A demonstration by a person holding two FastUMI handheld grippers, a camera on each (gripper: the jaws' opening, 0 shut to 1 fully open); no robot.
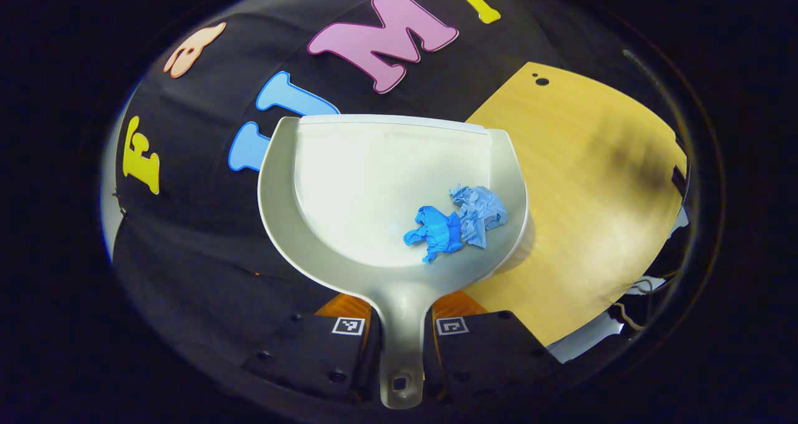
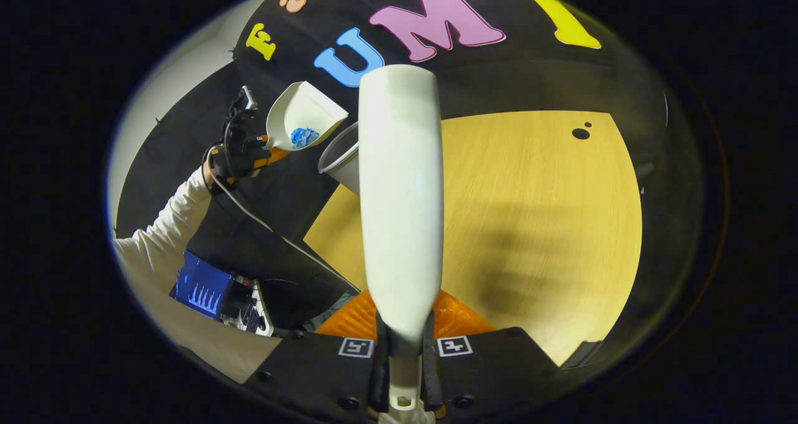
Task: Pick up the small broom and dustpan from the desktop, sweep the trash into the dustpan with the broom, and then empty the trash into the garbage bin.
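- Your left gripper (image 1: 399, 349) is clamped on the handle of the dustpan (image 1: 349, 181), both fingers pressing in from either side, with the pan held out in front of the camera.
- The trash (image 1: 458, 221) is sitting inside the pan: two crumpled blue wads, touching each other, toward the right side near the pan's wall.
- In the left gripper view the pan hangs partly over the wooden desktop (image 1: 580, 181) and partly past its edge.
- Your right gripper (image 2: 402, 365) is closed tight on the broom (image 2: 402, 193), gripping the narrow handle end — the broom's pale body runs straight up the middle of the right gripper view.
- From that side you can see your other hand (image 2: 240, 156) off to the left, lifted, white sleeve (image 2: 165, 224) showing, holding the dustpan with its front edge tipped down toward the garbage bin (image 2: 343, 162).
- The bin is at the desktop's far left corner, its rim just below and beside the pan's lip, half hidden behind the broom. The blue trash is in the pan there too.
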